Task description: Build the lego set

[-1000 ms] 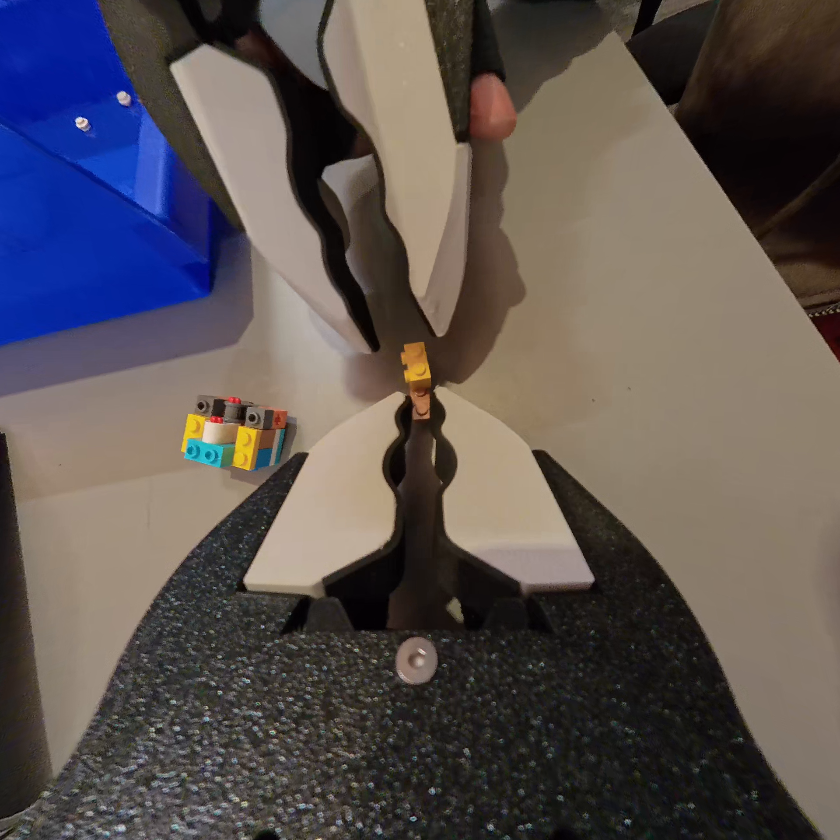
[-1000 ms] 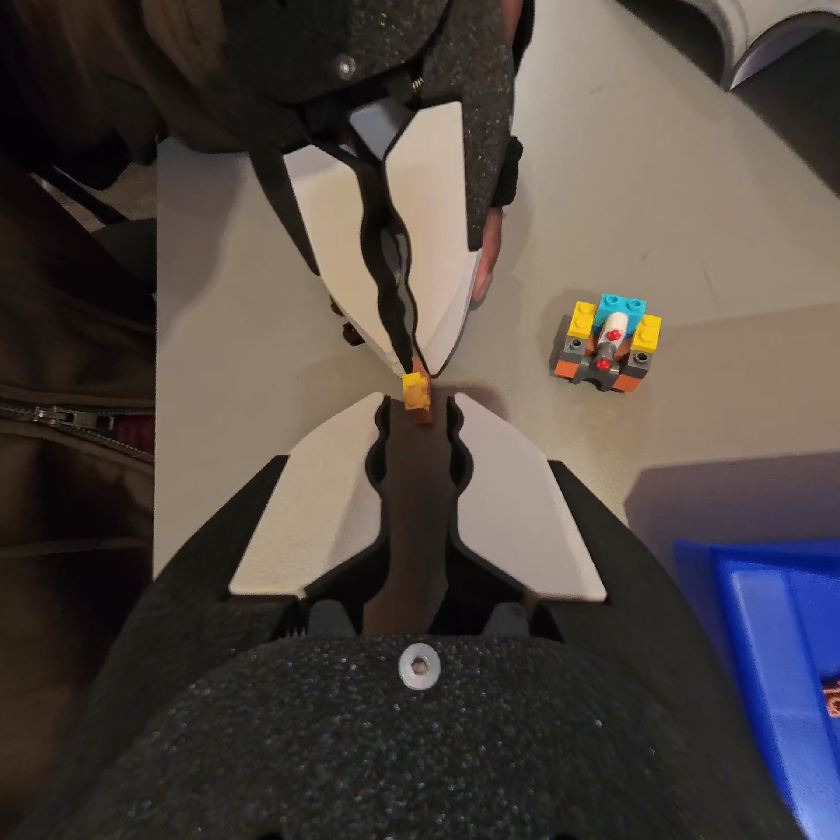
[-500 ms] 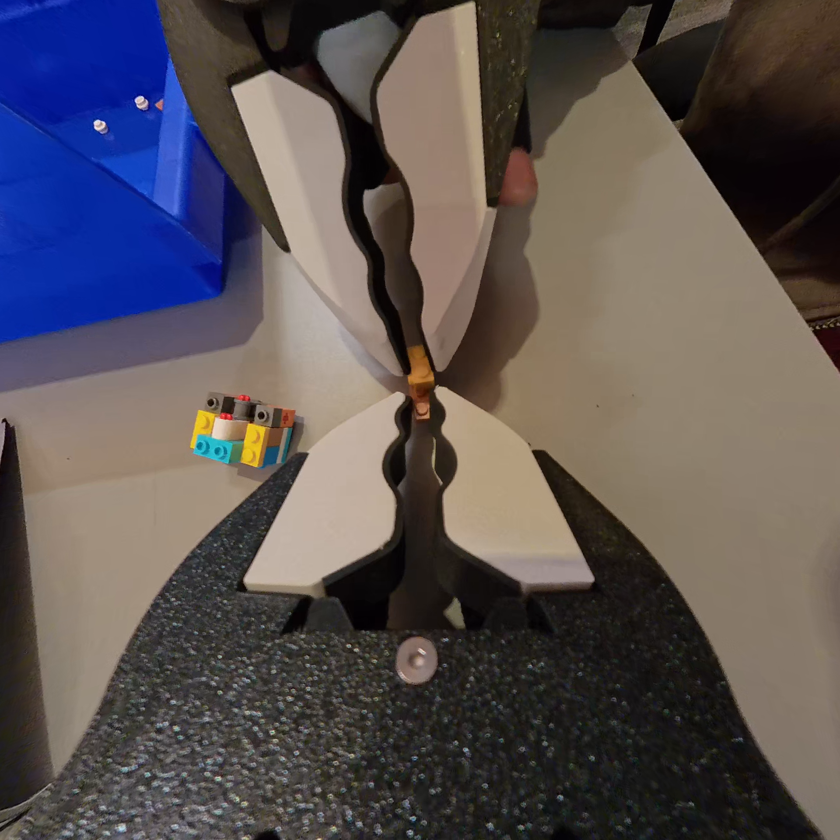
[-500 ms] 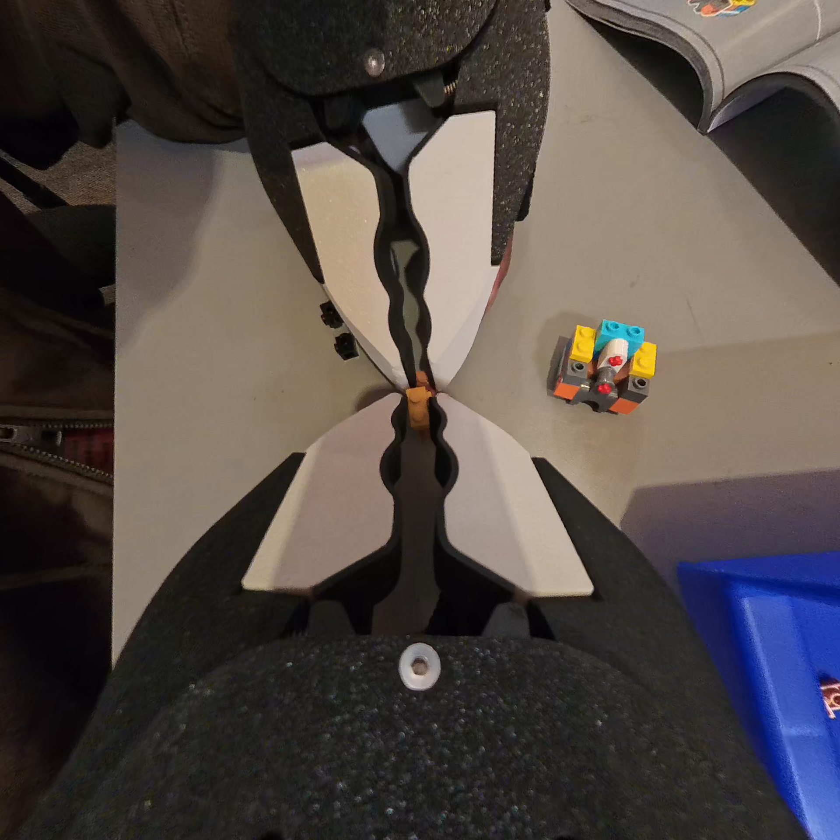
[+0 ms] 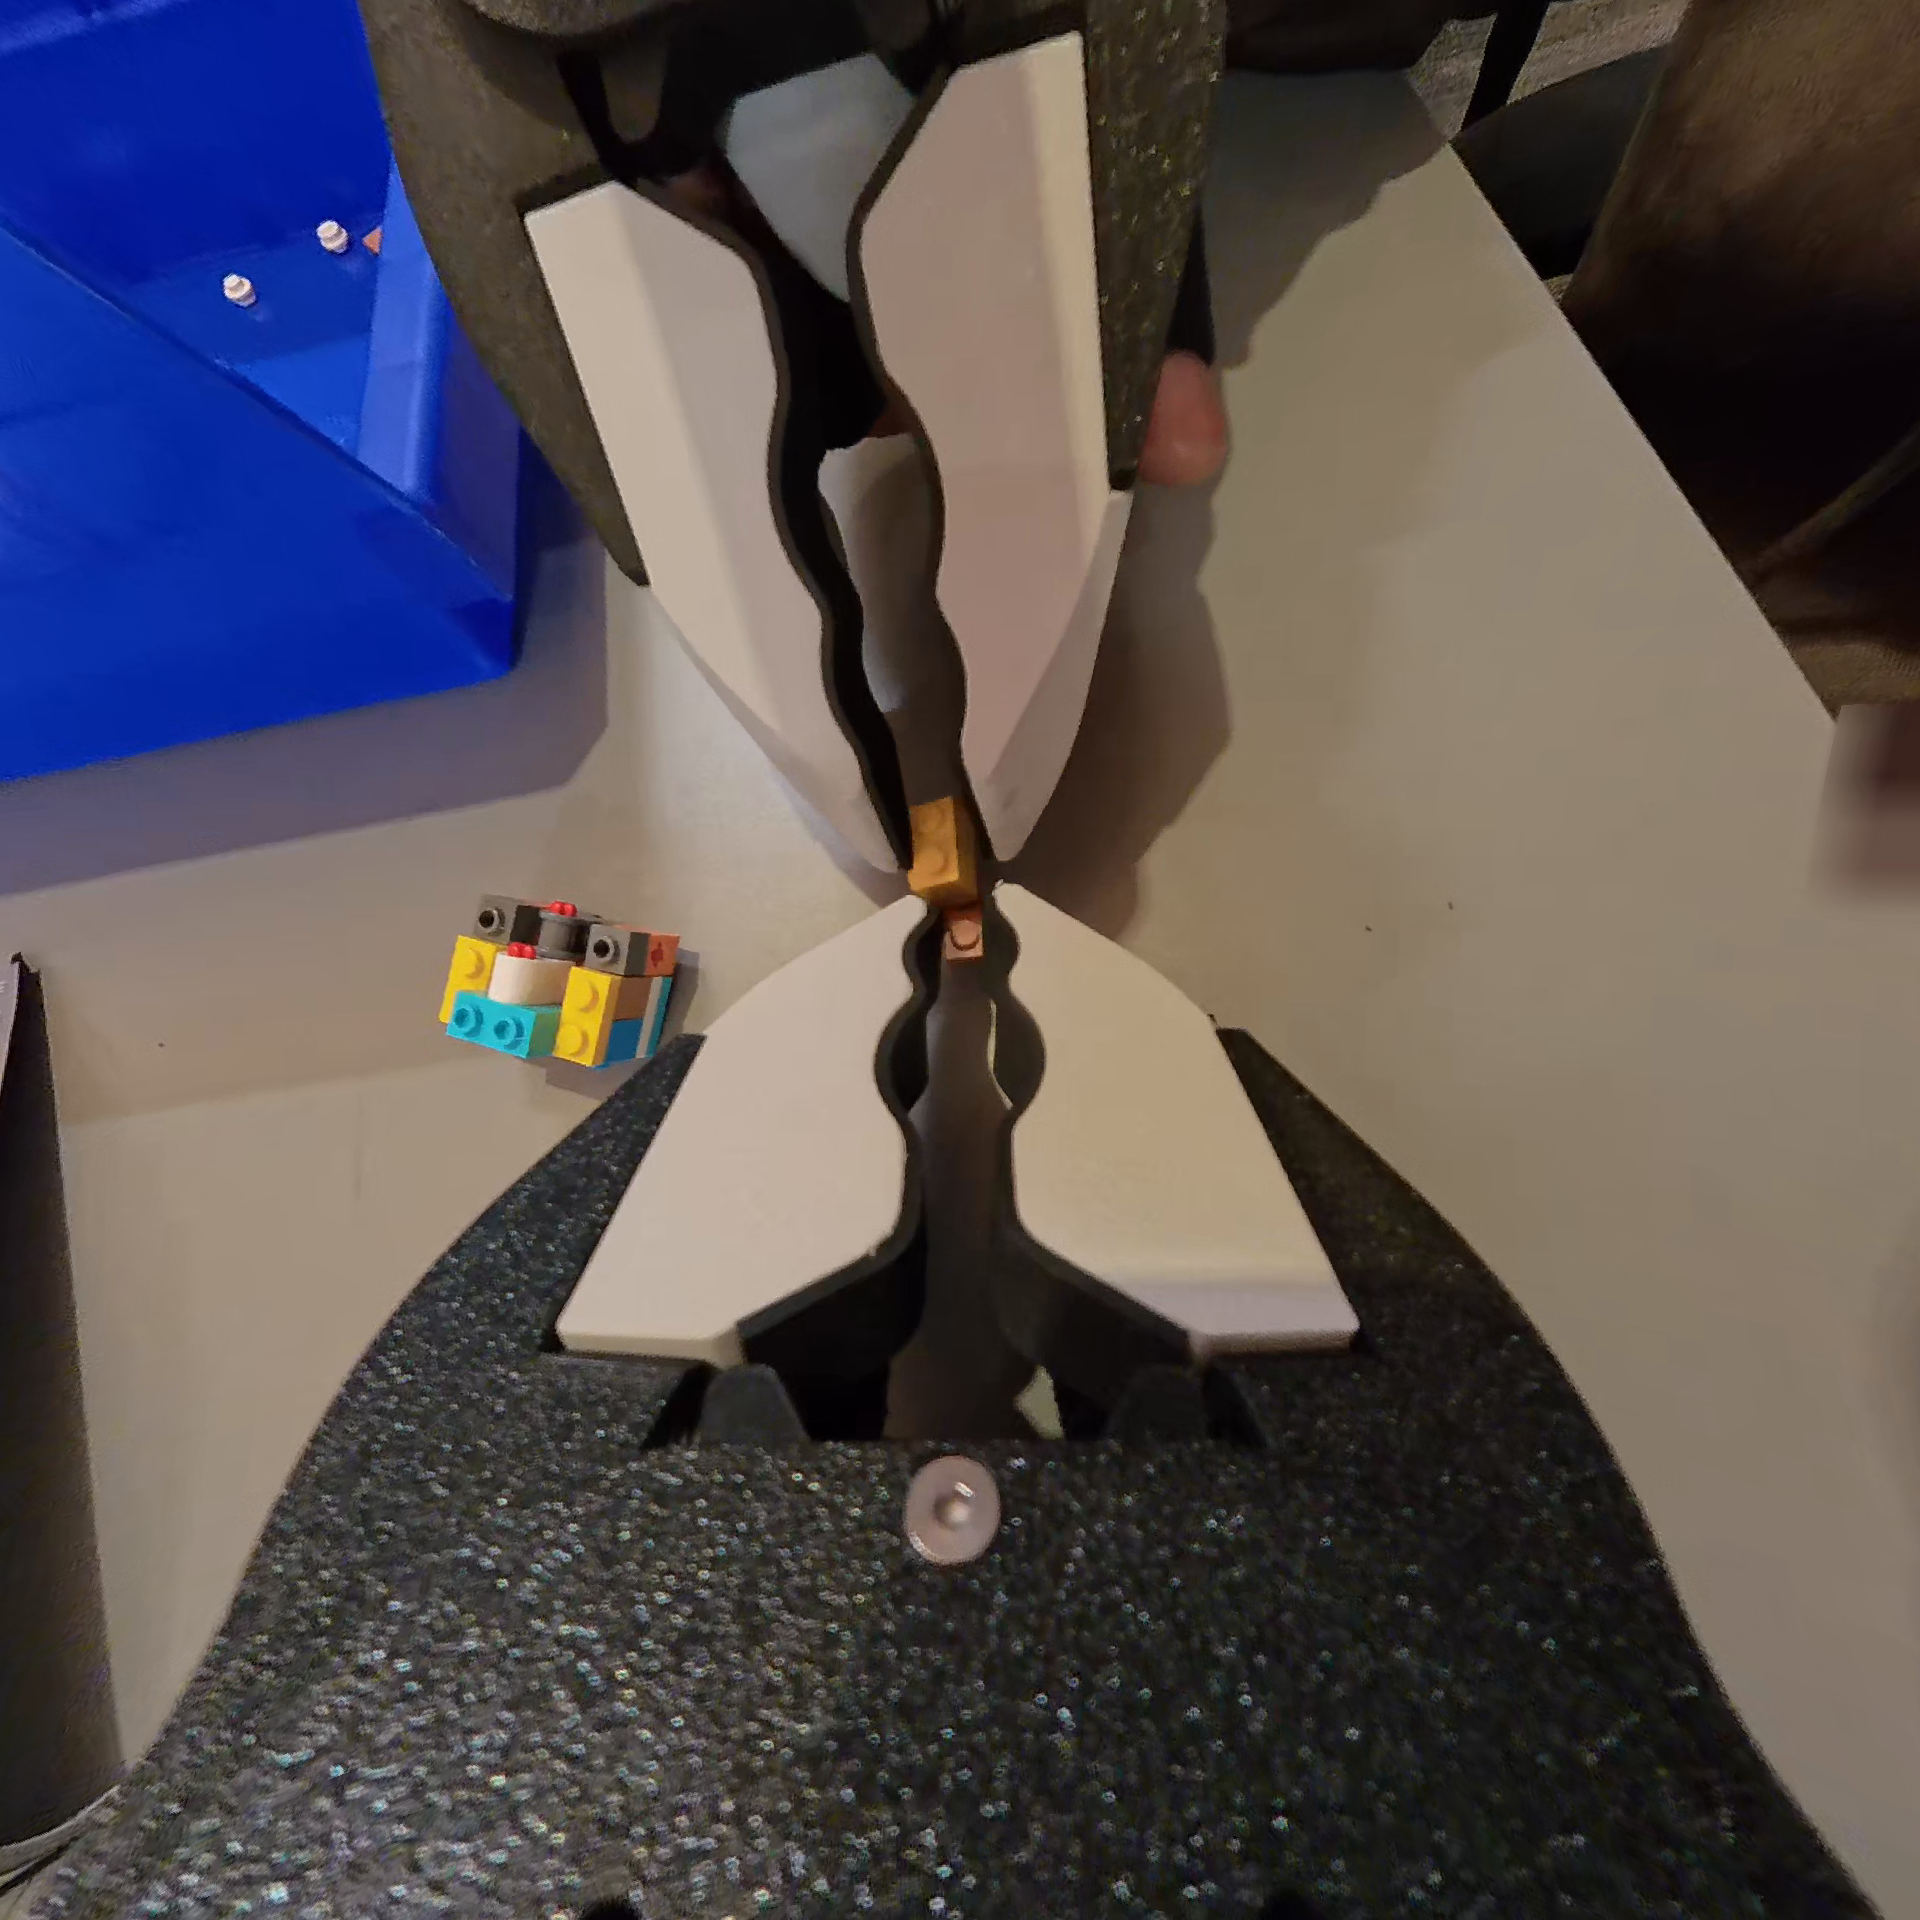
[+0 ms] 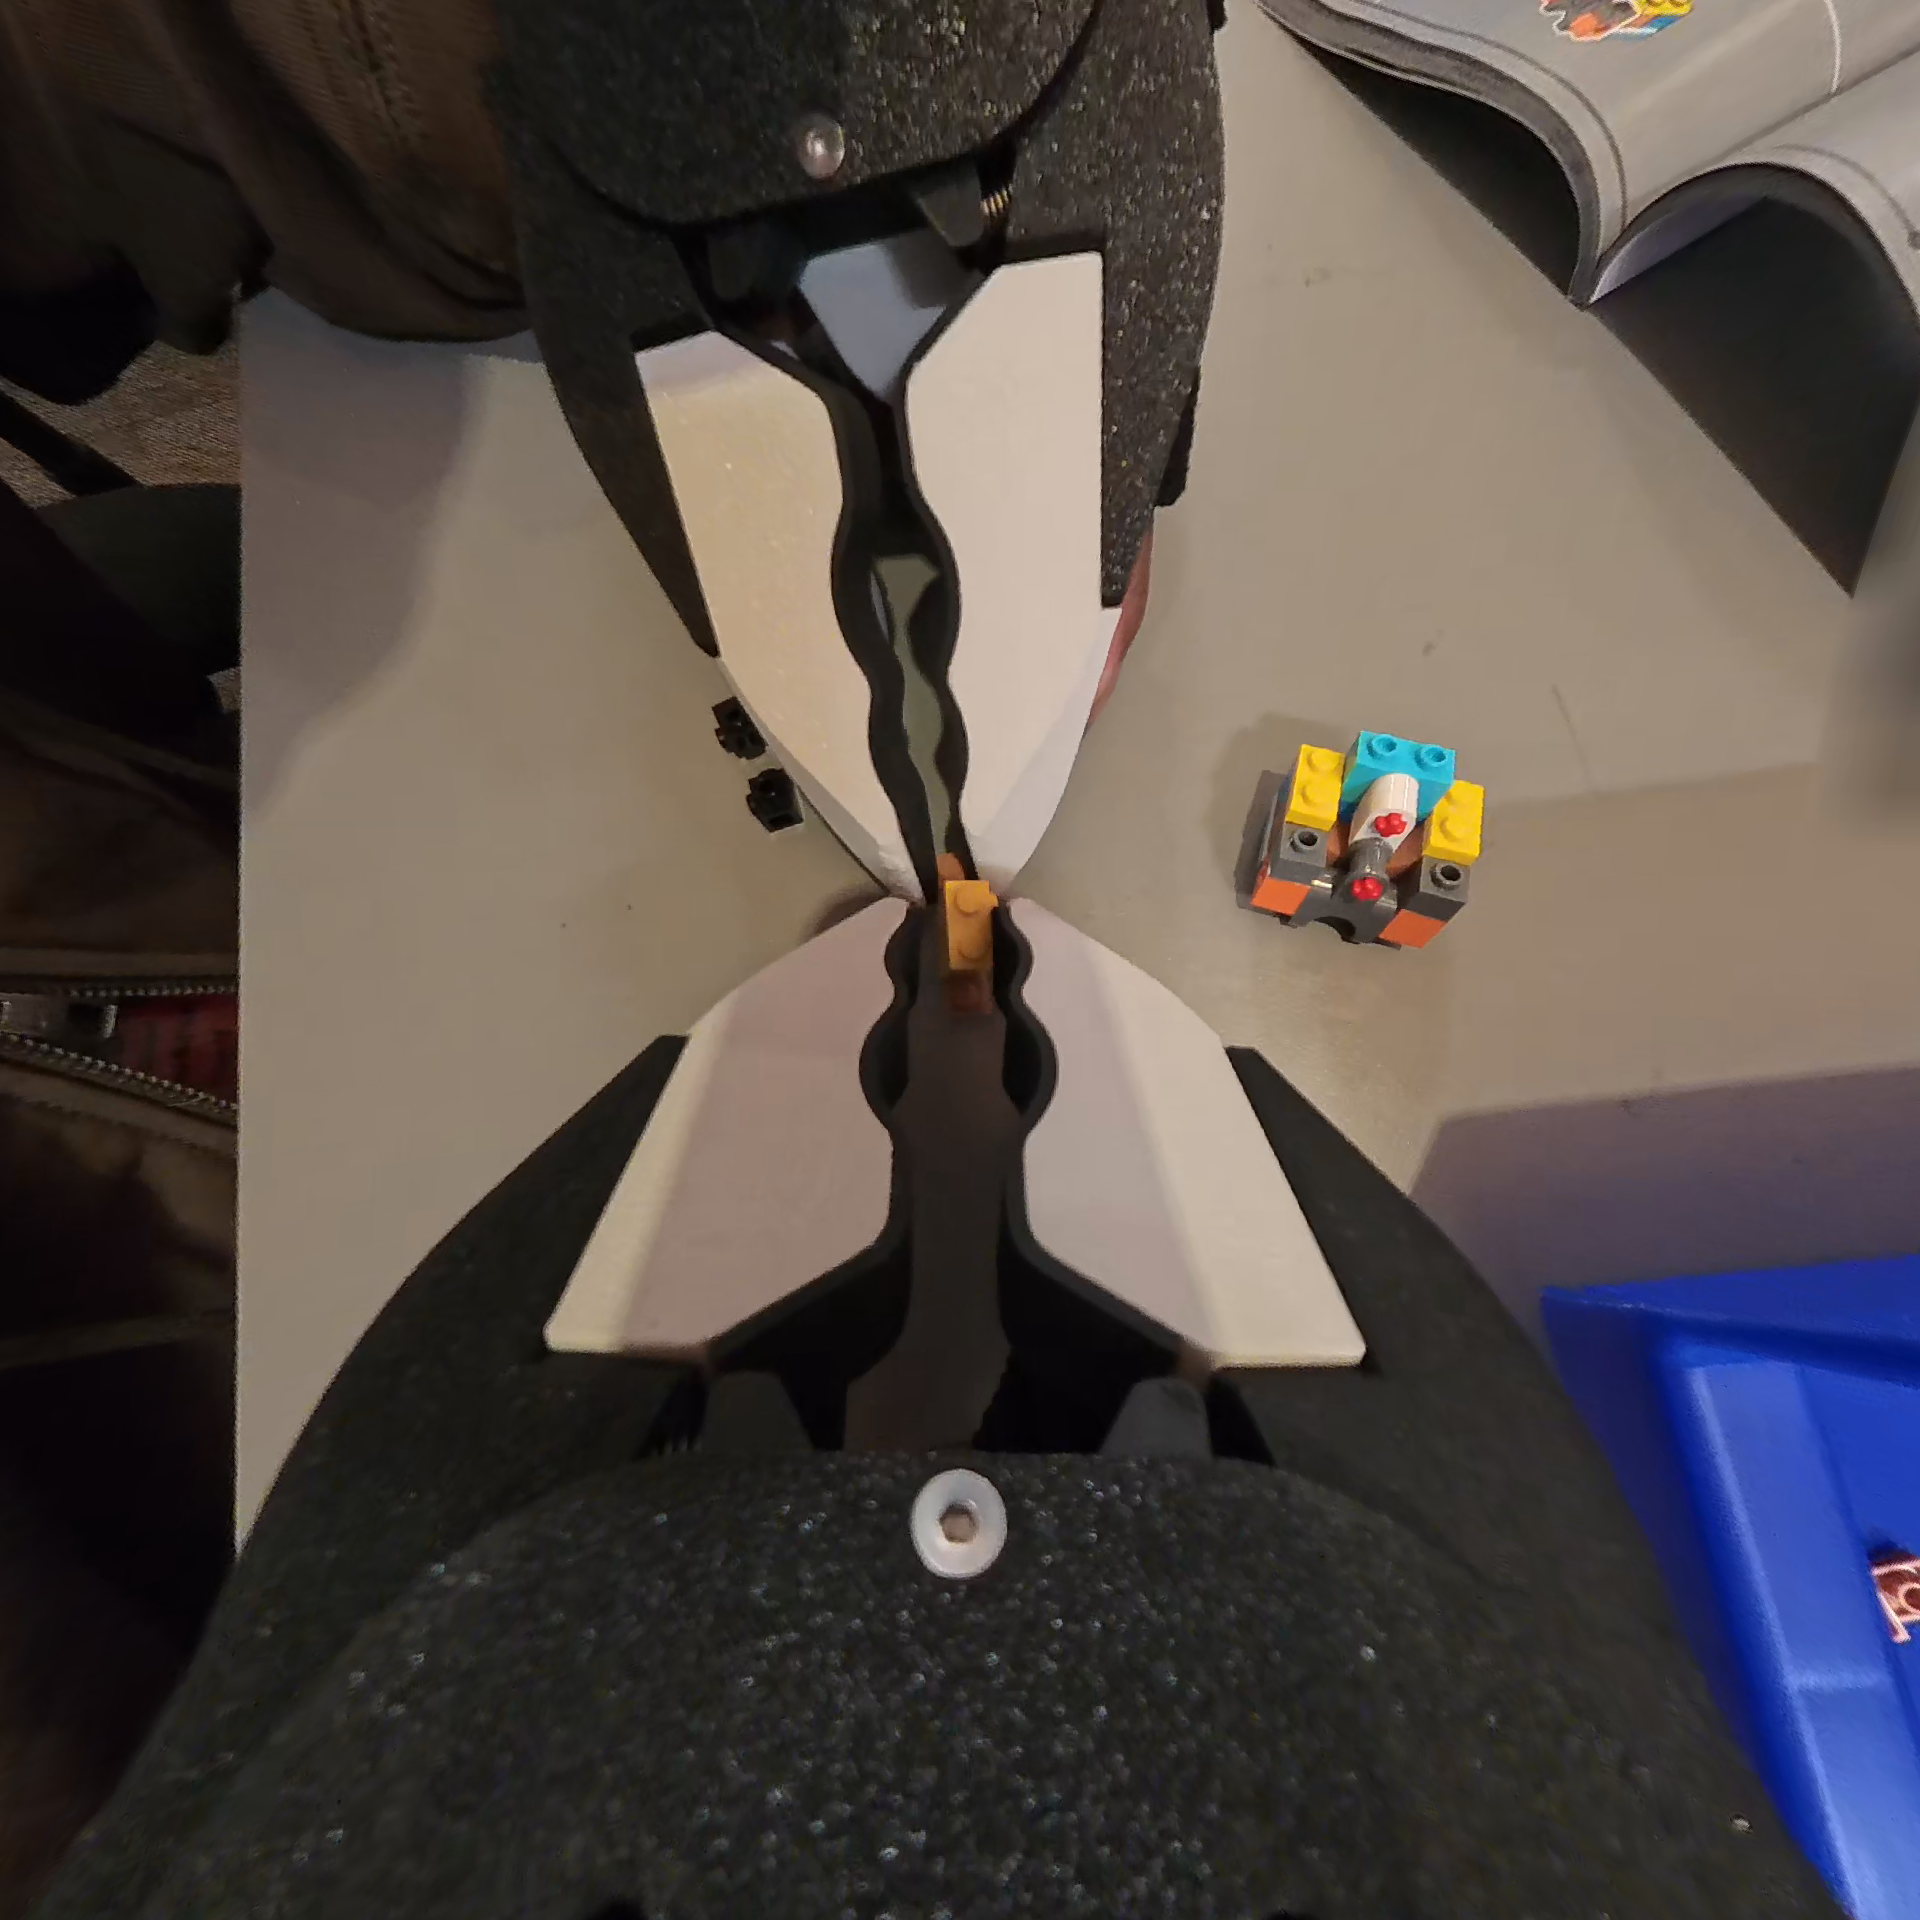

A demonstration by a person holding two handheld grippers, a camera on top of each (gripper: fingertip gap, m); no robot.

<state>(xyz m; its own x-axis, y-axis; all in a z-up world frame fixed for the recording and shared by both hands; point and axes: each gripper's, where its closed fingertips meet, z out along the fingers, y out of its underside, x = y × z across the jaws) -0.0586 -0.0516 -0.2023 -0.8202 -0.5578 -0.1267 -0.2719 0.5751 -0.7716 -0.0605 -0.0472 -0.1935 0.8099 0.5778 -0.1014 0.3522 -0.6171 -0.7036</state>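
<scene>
R fingers now clamped on yellow brick, pressed onto brown piece in L fingers' clamp; join prob seated, beside small model

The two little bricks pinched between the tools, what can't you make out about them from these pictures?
- Whether the yellow brick and brown piece are pressed together: left wrist view, the white fingers cover the joint.
- The brown piece's shape: right wrist view, mostly hidden behind the yellow brick.
- Two black pieces: right wrist view, partly hidden by the left tool.
</scene>
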